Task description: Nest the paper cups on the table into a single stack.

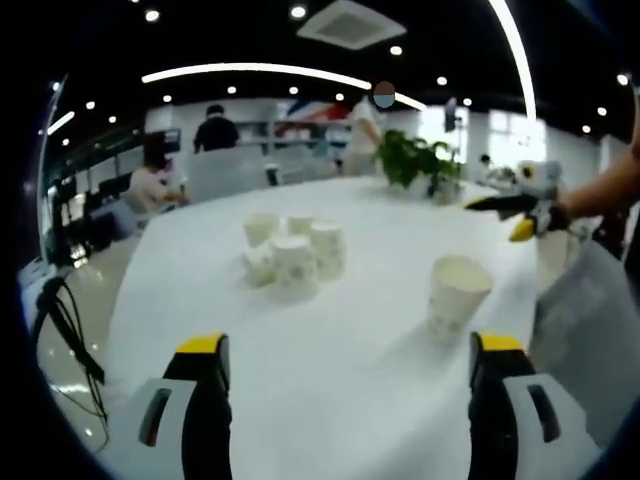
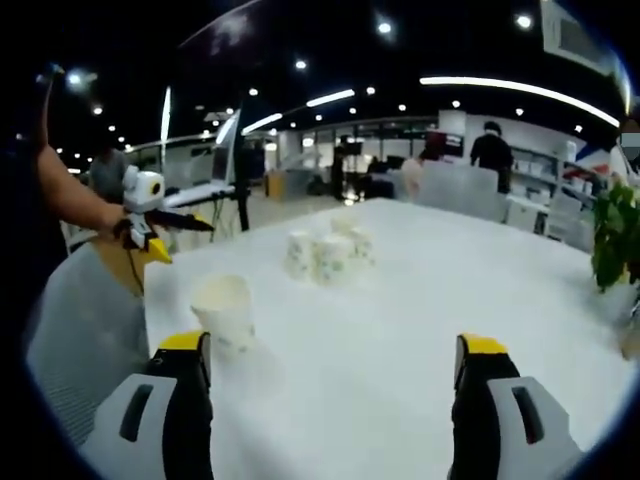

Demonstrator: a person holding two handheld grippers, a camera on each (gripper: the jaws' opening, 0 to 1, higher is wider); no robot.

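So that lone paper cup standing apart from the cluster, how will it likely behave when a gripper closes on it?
The lone paper cup stands upright with its mouth open and looks empty, so it is probably very light and may slide or tip on the smooth white table if nudged. Its thin paper wall would likely dent under a firm squeeze. The left gripper is open.

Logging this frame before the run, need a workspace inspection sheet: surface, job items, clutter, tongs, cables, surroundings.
Surface: white table, bare near the cameras.
Job's things: lone paper cup, upright, mouth up; cluster of cups farther back, several upside down.
Clutter: potted plant at the far edge.
Grippers: left tongs open, empty; right tongs open, empty.
Cables: black cables beside the table.
Surroundings: open office, ceiling lights, people in the background.
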